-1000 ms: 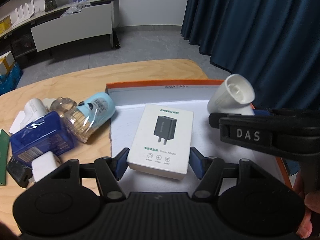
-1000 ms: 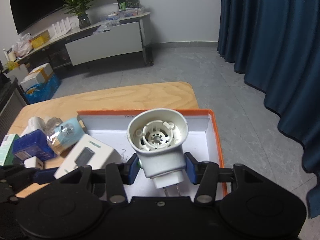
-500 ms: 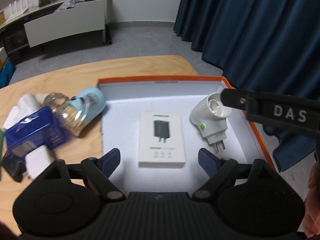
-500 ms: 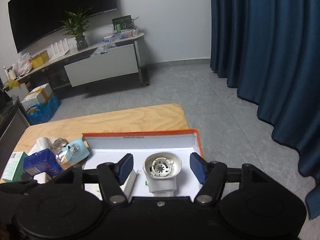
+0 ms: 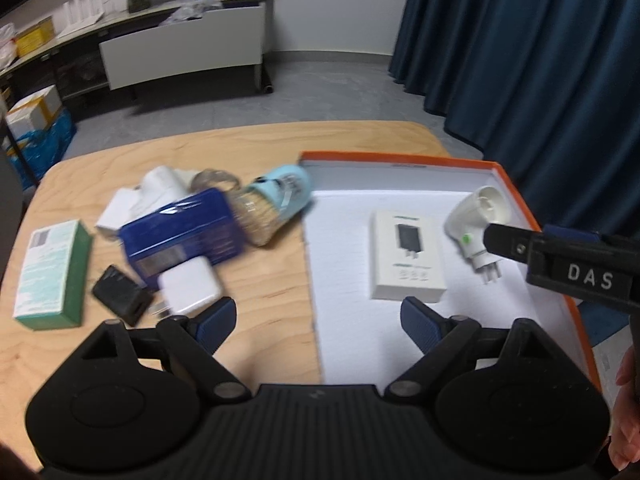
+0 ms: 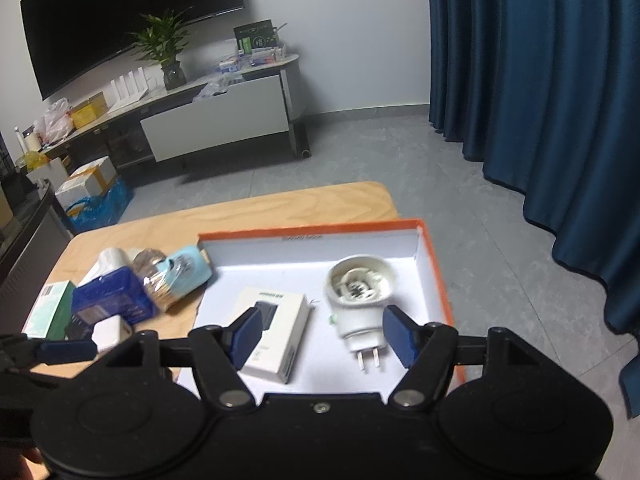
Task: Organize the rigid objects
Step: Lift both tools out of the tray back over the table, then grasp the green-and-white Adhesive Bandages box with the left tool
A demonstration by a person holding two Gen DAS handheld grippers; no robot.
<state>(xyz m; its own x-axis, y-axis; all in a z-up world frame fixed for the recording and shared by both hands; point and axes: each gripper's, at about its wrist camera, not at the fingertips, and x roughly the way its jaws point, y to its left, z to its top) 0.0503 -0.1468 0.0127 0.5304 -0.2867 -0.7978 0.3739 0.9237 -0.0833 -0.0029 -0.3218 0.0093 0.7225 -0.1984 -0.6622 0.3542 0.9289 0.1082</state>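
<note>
Since both grippers' fingers [image 5: 216, 316] have just opened empty, we grip the stiff blue box [image 5: 184, 236] (10 o'clock) across its flat sides.

Orange-rimmed box [image 5: 516, 188] with a white inside sits on the right end of the wooden table, and two things are lying flat in it. White charger box [image 5: 408, 260], black adapter printed on top, is about mid-floor. Just to its right, not touching, the white round-headed plug adapter [image 5: 474, 220] lies on its side, prongs toward the camera, small green dot on the body.

Left of the box is the loose pile: light-blue capped clear jar [image 5: 276, 204] tipped over against the box edge, dark blue pack [image 5: 184, 232], white power brick [image 5: 190, 286], small black block [image 5: 122, 300], green-and-white carton [image 5: 50, 274] off on its own.
</note>
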